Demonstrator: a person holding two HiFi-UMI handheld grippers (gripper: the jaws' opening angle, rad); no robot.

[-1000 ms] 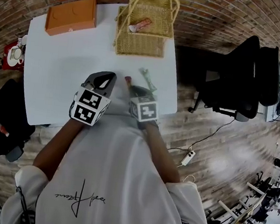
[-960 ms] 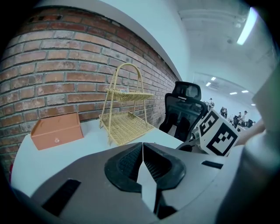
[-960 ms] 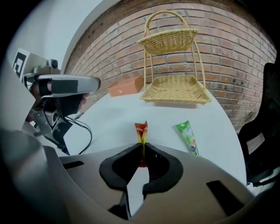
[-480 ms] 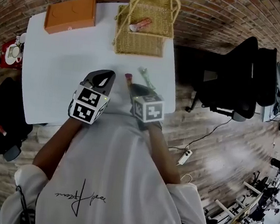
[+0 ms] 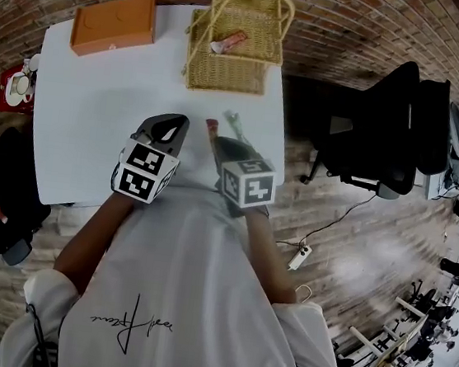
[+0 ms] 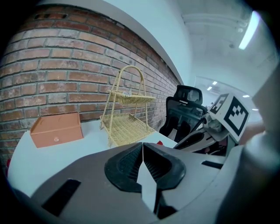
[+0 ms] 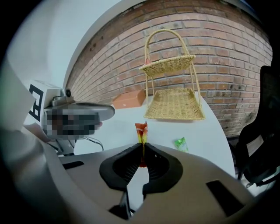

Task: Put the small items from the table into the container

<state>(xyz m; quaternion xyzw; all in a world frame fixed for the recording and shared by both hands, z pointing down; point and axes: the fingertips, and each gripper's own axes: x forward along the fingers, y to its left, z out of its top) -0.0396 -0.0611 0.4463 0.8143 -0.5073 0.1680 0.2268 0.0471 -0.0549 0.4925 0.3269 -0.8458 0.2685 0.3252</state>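
The right gripper (image 7: pixel 142 146) has its fingers nearly together, pinching a red-orange sachet (image 7: pixel 141 131) by its lower end. The rest of the sachet stands up just past the fingertips and looks clear of the table (image 7: pixel 109 127). The left gripper (image 6: pixel 142 146) has its fingers pressed together with nothing between them. It sits level with the right one, on its left side.

The step in hand appears to be the carry: the sachet is gripped and lifted but not yet delivered. The basket (image 7: pixel 175 105) stands straight ahead of the right fingers, well apart from them, at the far end of the table. In the head view its upper tier already holds one reddish wrapper (image 5: pixel 229 41).

A green packet (image 7: pixel 180 143) lies on the table just ahead and to the right of the right fingertips, not yet picked up.

The next move probably calls for taking the sachet forward over a basket tier, keeping the grip tight because the hold is thin, and parting the fingers only above the wicker. The packet would follow.
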